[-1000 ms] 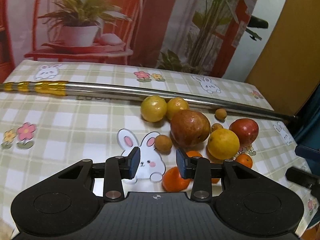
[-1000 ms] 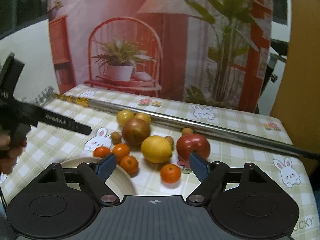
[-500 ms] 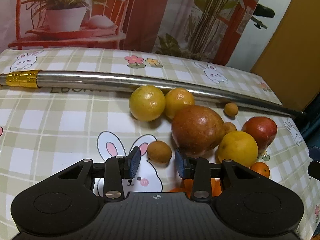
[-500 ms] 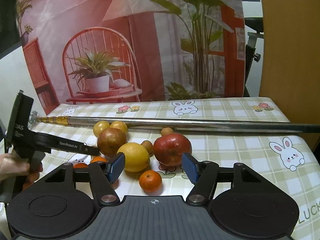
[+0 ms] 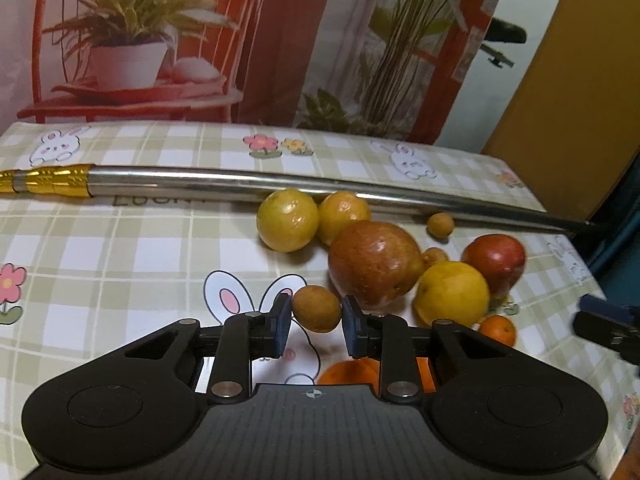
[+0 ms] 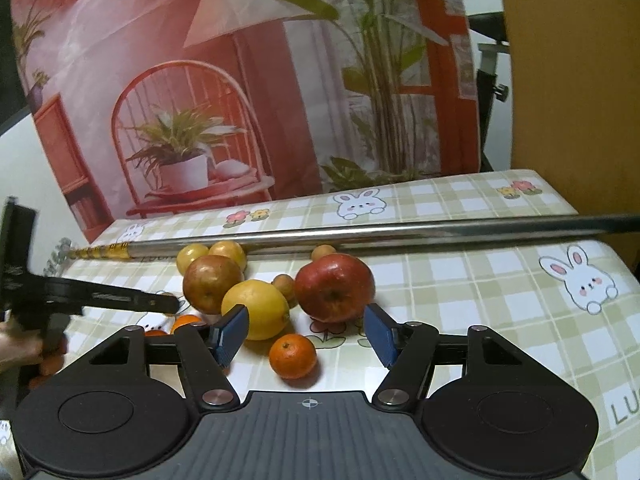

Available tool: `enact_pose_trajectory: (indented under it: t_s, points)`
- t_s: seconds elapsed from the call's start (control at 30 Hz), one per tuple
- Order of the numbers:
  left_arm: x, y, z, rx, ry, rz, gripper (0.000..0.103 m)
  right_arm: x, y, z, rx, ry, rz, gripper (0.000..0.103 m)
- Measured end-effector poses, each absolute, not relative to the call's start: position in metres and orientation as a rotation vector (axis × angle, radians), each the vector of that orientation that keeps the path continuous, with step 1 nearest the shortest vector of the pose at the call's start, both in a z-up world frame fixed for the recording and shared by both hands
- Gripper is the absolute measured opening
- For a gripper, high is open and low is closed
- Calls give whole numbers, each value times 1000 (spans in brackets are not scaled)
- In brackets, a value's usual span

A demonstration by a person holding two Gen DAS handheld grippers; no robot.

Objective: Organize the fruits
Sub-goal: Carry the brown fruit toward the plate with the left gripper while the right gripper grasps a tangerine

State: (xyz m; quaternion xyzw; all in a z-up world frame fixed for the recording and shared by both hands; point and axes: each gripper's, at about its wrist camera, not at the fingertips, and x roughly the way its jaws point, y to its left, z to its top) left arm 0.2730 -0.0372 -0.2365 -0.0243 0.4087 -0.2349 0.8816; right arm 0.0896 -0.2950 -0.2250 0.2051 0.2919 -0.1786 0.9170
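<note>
I see a printed backdrop (image 6: 248,92) of a red chair and plants, beside an ochre wall (image 6: 572,80).

Fruit counted on the tablecloth (image 5: 100,248): two apples, one red apple (image 6: 334,288) and one russet apple (image 6: 212,284); one lemon (image 6: 256,312); two round yellow fruits, the left yellow fruit (image 5: 288,220) and the right yellow fruit (image 5: 343,216). Small brown fruits number three: the near brown fruit (image 5: 316,309), the far brown fruit (image 5: 440,225) and the middle brown fruit (image 5: 434,256), partly hidden behind the russet apple. Mandarins: three made out, the front mandarin (image 6: 293,356), a second mandarin (image 6: 186,322) and a third mandarin (image 6: 155,333), largely hidden, so this count may be short; one steel pole (image 5: 240,188)
</note>
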Motion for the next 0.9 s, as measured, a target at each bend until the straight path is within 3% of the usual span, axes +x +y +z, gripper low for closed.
enact_pose_trajectory:
  t_s: [0.43,0.9]
  points:
    - [216,-10,-213,-116,808,-512,29,91,-293,-238,346,624,-357,61]
    - [181,3,-225,-126,833,-505,29,123,-317,-247,254,536,-362,61]
